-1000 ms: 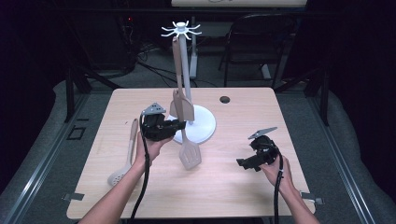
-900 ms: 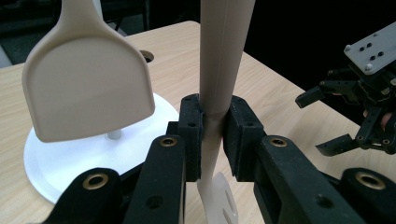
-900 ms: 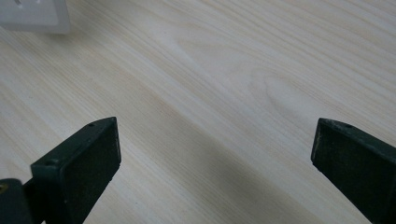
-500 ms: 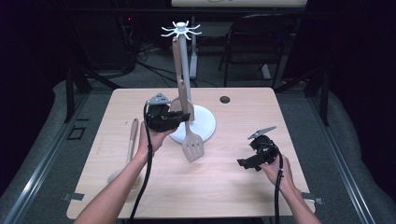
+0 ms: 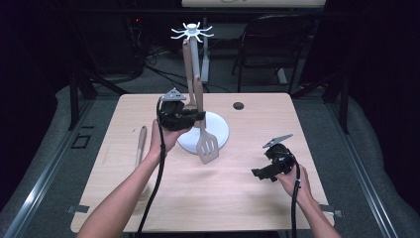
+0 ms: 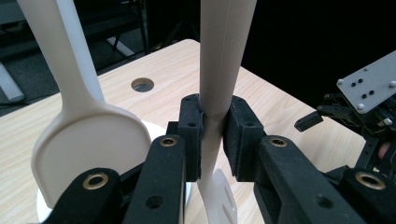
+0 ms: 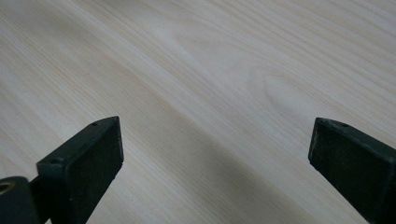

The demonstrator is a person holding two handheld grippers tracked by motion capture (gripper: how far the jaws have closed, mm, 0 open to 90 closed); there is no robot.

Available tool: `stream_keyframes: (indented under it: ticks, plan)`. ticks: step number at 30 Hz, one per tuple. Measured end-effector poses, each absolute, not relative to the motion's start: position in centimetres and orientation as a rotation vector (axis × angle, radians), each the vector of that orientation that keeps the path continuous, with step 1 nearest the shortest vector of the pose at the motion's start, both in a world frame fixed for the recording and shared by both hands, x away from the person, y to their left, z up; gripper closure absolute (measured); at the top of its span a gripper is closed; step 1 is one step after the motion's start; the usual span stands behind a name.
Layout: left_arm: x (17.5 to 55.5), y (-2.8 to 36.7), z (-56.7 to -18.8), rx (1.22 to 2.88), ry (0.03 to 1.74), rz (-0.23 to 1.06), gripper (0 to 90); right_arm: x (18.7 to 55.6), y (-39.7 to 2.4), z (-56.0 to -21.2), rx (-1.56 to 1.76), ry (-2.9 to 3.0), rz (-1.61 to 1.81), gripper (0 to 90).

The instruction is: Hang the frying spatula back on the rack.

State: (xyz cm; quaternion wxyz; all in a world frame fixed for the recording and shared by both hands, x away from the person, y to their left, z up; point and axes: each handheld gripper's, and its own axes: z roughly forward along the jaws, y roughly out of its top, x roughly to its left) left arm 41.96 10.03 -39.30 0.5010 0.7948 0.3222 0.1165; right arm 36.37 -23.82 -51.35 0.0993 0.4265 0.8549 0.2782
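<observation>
1. The left tongs pinch the handle of a beige slotted spatula, both black pads pressed flat against the handle from either side, as the left gripper view shows plainly.
2. The slotted spatula stands nearly upright in that grip: its handle rises above the left tongs toward the top of the rack, and its slotted blade hangs below them, clear of the table and in front of the rack's round white base.
3. Just beside the left tongs, on the side away from the right hand, a solid beige turner hangs from the utensil rack; its blade is close to the left tongs but apart from the gripped handle.
4. The rack's white hook crown sits well above the left tongs, on a post behind them.
5. A wooden spoon lies flat on the table on the outer side of the left forearm, near the left tongs but apart from them.
6. The right tongs rest low over the table near the person's edge, well apart from the spatula and the rack.
7. In the right gripper view the right tongs stand spread wide, with bare wood grain between the two pads.
</observation>
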Motion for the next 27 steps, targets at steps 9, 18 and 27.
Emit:
stream_keyframes:
  ticks: [9,18,27]
  plan:
    - [42.4,9.9,-38.1,1.918,0.776,0.302,78.0,36.4,-23.9,-51.2,1.260,2.521,0.803,2.7]
    - [43.3,9.6,-36.6,1.916,0.764,0.329,78.0,36.4,-23.8,-51.3,1.259,2.525,0.798,2.7]
    - [44.4,9.2,-35.6,1.914,0.767,0.343,78.0,36.4,-23.8,-51.3,1.255,2.527,0.809,2.7]
